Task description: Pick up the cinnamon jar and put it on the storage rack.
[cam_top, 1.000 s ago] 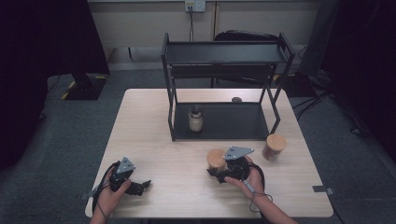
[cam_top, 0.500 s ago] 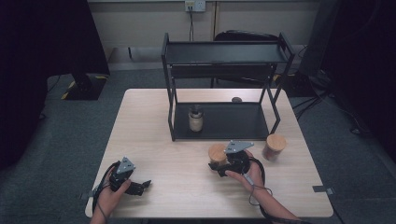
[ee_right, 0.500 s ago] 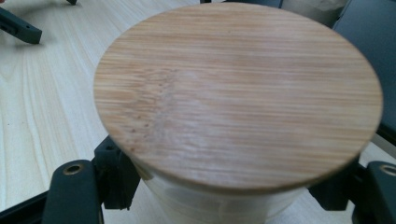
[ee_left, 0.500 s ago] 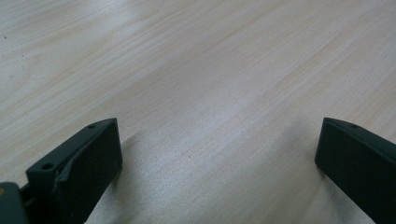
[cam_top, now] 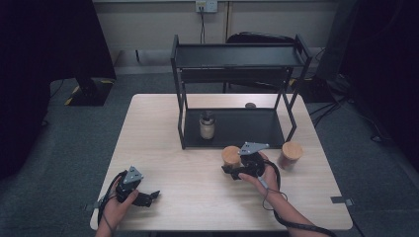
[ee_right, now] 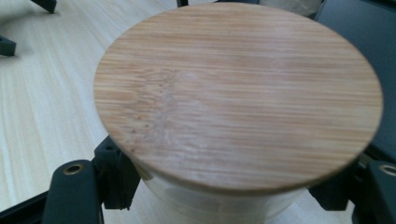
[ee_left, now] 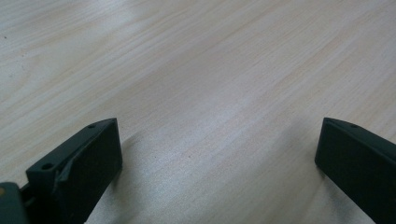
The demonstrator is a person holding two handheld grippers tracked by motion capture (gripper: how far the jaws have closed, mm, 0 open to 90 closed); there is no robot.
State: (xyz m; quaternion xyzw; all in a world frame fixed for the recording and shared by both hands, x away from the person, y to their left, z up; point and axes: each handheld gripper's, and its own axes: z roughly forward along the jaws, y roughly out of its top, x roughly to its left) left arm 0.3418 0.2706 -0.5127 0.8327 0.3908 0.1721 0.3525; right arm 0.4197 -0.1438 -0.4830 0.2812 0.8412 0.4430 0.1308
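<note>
Both grippers are low over our wooden table [cam_top: 197, 197]. Compared with a second ago, our right gripper [cam_top: 232, 170] has moved slightly forward toward the rack, carrying the bamboo-lidded jar [cam_top: 230, 155] with it; the jar now sits close to the front edge of the black shelf rack [cam_top: 237, 54]. Our left gripper [cam_top: 148, 196] has not moved from its spot near the table's front left corner.

In the right gripper view the jaws stand on either side of the jar's pale body, just below the round bamboo lid [ee_right: 238, 93], pressed against it, so we read this gripper as clamped on the jar. We cannot tell whether the jar's base rests on the table.

In the left gripper view the two black jaws are spread wide apart over bare wood grain, holding nothing.

A second bamboo-lidded jar [cam_top: 290, 154] stands to the right of the held one, near the rack's right leg. A dark-lidded jar [cam_top: 207, 125] stands on the rack's bottom shelf, toward its left side.
</note>
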